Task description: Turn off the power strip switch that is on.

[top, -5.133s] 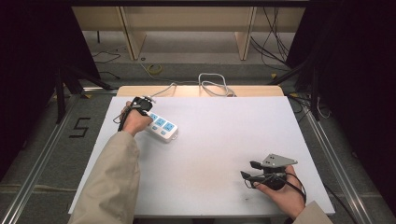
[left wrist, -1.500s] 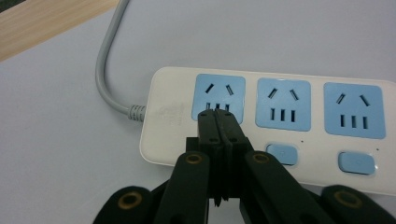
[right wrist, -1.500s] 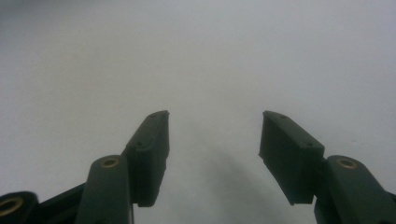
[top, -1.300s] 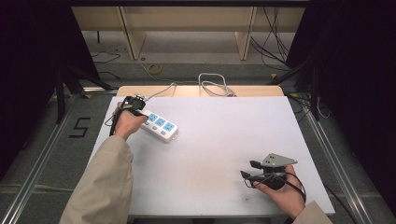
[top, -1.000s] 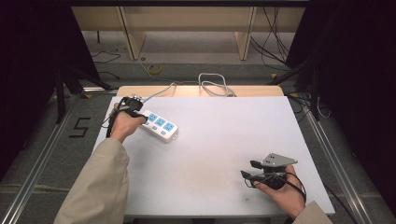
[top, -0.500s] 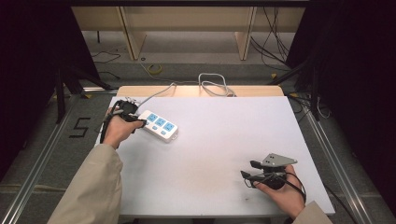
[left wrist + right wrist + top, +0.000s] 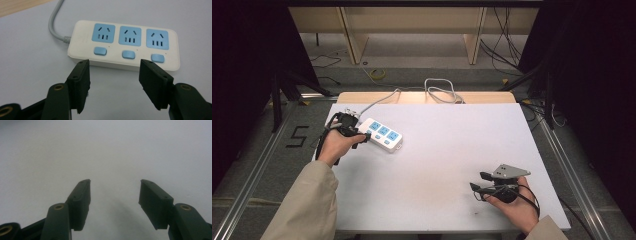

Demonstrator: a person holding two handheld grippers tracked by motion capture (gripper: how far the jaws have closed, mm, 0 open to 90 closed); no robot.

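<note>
Your white bench (image 7: pixel 437 150) carries one white power strip (image 7: pixel 382 134) lying flat near its far left corner, grey cord (image 7: pixel 382 98) trailing off the back edge.

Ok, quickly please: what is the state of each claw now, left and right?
Left claw: open, jaws just been opening, nothing between them; the power strip lies just ahead.
Right claw: open, holding nothing, over the bare table.

A: White counter (image 7: pixel 447 165) on grey floor (image 7: pixel 412 65); black curtains (image 7: pixel 247 55) both sides.
B: Pale wooden frame (image 7: pixel 412 20) behind (loose cables (image 7: pixel 507 35) nearby); "5" marking (image 7: pixel 298 136) left.
</note>
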